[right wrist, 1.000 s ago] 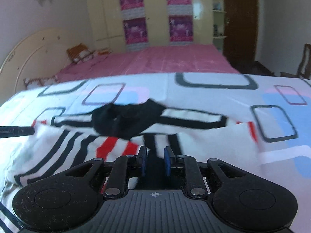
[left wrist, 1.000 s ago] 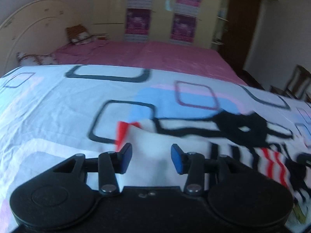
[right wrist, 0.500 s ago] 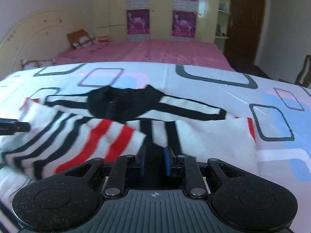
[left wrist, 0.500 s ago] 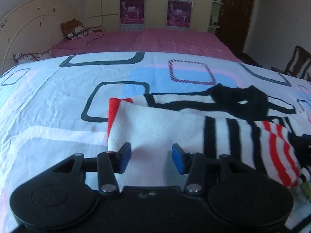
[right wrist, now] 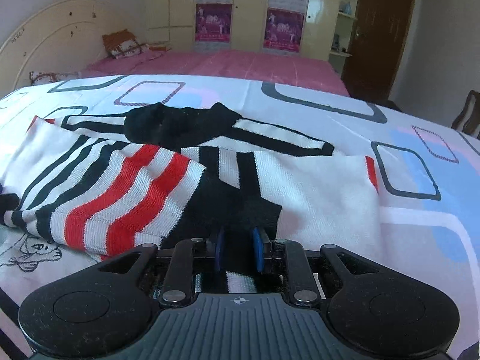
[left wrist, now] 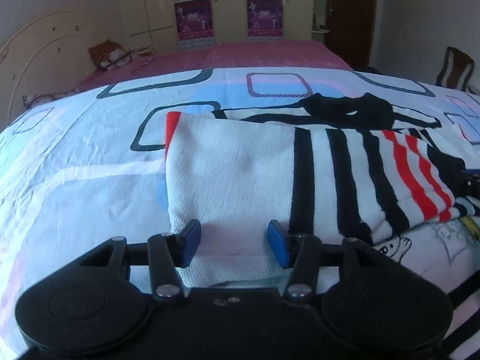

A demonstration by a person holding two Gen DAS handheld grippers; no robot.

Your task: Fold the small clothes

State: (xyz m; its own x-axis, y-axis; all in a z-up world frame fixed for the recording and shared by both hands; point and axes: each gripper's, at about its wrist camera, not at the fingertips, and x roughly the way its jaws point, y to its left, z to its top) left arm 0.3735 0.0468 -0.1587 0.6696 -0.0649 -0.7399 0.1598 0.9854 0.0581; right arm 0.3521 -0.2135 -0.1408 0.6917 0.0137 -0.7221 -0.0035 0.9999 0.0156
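A knitted sweater [left wrist: 240, 180], white with black and red stripes and a black collar [right wrist: 180, 126], lies on a bed covered by a white sheet [left wrist: 75, 195] printed with rounded squares. Its lower part is folded up over the body, so a striped sleeve [right wrist: 120, 198] lies across the middle.

The left gripper [left wrist: 234, 241] sits at the near white edge of the sweater. Its jaws are opening, the 2 blue pads apart with the fabric between them but not pinched.

The right gripper [right wrist: 238, 250] is clenched on a black fold of the sweater, which bunches up between its narrowly spaced pads.

Beyond the sheet are a pink bedspread [right wrist: 225, 63], a pillow [right wrist: 123, 45] by the headboard, and a wardrobe bearing 4 purple posters [right wrist: 213, 22].
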